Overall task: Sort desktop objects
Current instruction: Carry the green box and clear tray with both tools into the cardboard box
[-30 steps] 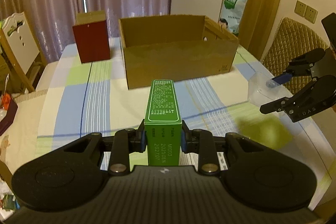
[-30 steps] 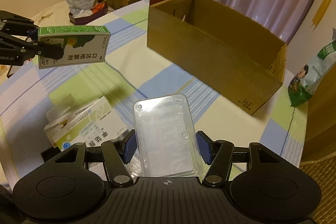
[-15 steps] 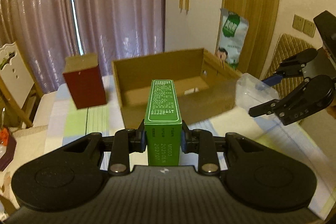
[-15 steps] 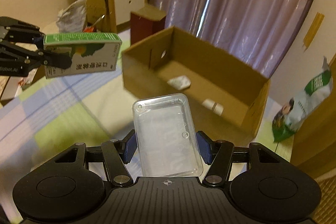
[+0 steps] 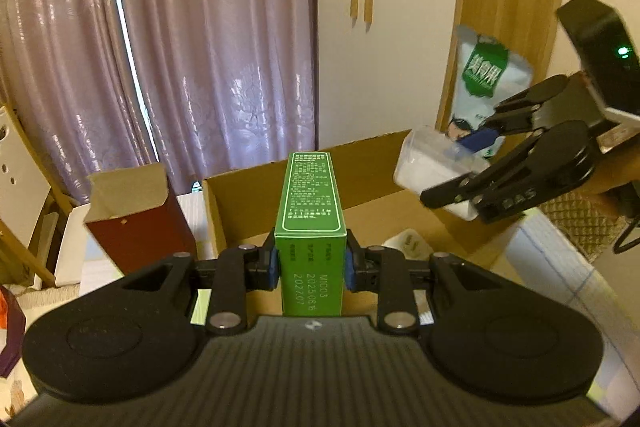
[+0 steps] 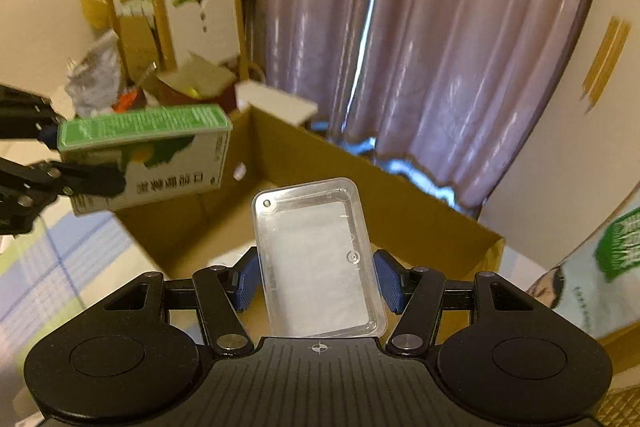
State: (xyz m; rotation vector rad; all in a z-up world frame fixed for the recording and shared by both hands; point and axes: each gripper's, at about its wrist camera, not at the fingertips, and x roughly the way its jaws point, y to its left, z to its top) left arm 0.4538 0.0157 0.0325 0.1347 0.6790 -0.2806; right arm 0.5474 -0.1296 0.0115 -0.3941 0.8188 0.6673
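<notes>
Over cardboard box (image 5: pixel 372 167): green carton (image 5: pixel 311 223) clamped in left hand-held gripper (image 5: pixel 310 263)

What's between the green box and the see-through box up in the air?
Nothing solid: in the right wrist view, only a gap lies between the green box and the clear plastic box, with the open cardboard box below and behind.

A lived-in home room, likely a dining area. Long mauve curtains (image 5: pixel 208 39) hang at the far window beside white wardrobe doors (image 5: pixel 384 27) with wooden handles. The table (image 6: pixel 48 267) wears a checked cloth, a carved white chair back (image 6: pixel 200 23) stands at the far left, and a quilted chair (image 5: pixel 580 223) sits right.
</notes>
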